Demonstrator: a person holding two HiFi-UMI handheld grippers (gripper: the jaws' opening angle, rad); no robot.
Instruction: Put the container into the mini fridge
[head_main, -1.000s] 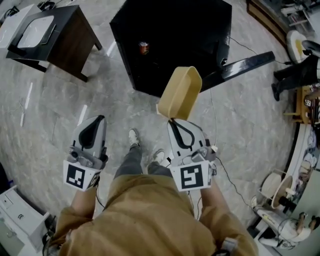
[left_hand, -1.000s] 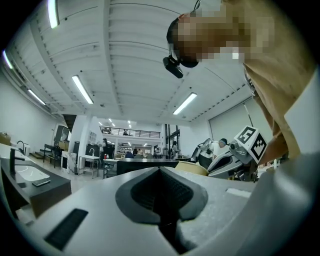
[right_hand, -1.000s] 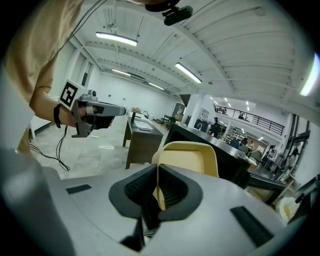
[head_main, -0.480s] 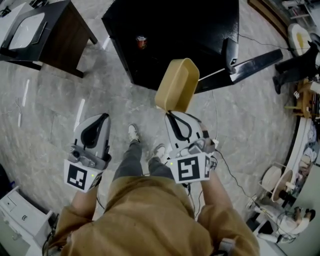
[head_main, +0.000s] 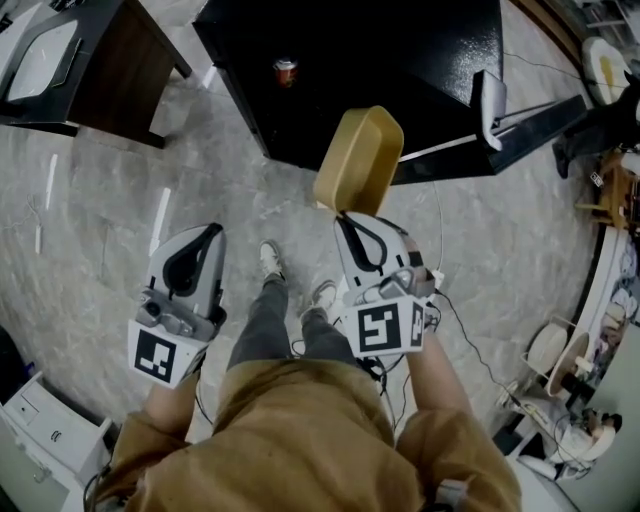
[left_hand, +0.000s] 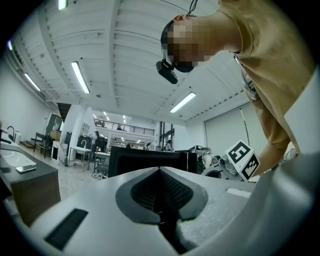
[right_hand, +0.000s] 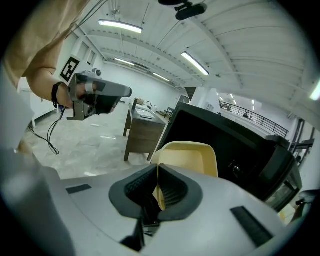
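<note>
Container (head_main: 360, 160) of pale yellow plastic is hanging in the air, not yet inside the mini fridge (head_main: 380, 60). The right hand-held gripper (head_main: 345, 215) is pinching the near wall of the container, with one jaw inside and the other outside. In the right gripper view the jaws of this hand-held gripper (right_hand: 156, 172) are pressing together on the thin yellow wall, and the container (right_hand: 187, 155) is standing up in front of the black mini fridge (right_hand: 220, 145). In the head view the container is lying on its side with its opening facing left, and its far end is overlapping the near edge of the fridge.

The left hand-held gripper (head_main: 205, 232) is staying well apart on the left, over the grey marble floor (head_main: 100, 260). In the left gripper view its jaws (left_hand: 160, 172) are meeting each other and nothing is sitting between them.

A small can (head_main: 286, 71) is standing on the top of the fridge. A dark panel (head_main: 520, 125), probably the door, is sticking out at the right side of the fridge. A wooden counter (head_main: 120, 80) is standing to the left of the fridge.
</note>
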